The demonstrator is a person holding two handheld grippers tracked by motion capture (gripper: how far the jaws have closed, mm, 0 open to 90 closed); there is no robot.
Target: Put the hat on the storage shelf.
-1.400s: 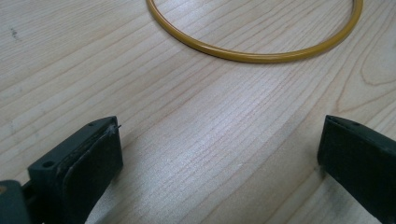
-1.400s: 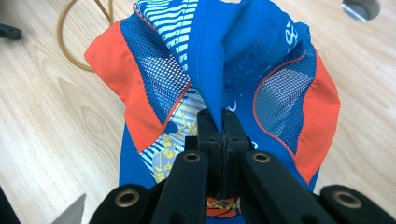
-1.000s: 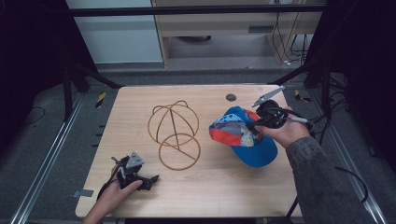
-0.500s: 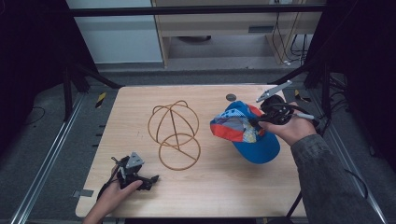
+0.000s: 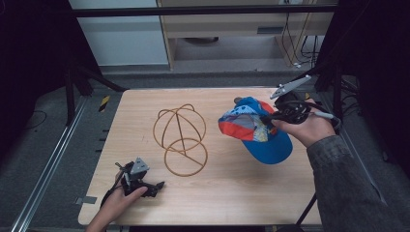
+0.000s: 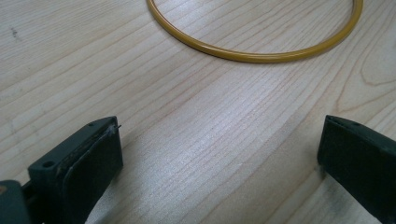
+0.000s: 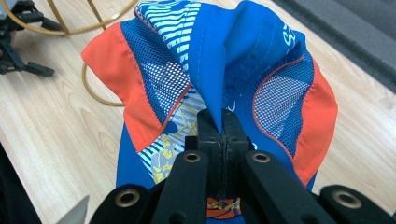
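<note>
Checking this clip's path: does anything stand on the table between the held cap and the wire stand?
Nothing visible does. The right gripper is shut on the cap, lifted right of the wire stand, with bare table between. The left gripper rests open near the front edge.

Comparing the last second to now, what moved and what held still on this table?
The right gripper, shut on the cap, lifted it a little and carried it slightly away from the person; the grip has not changed. The left gripper stayed open, resting on the table near its front left corner. The wire hat stand did not move.
</note>
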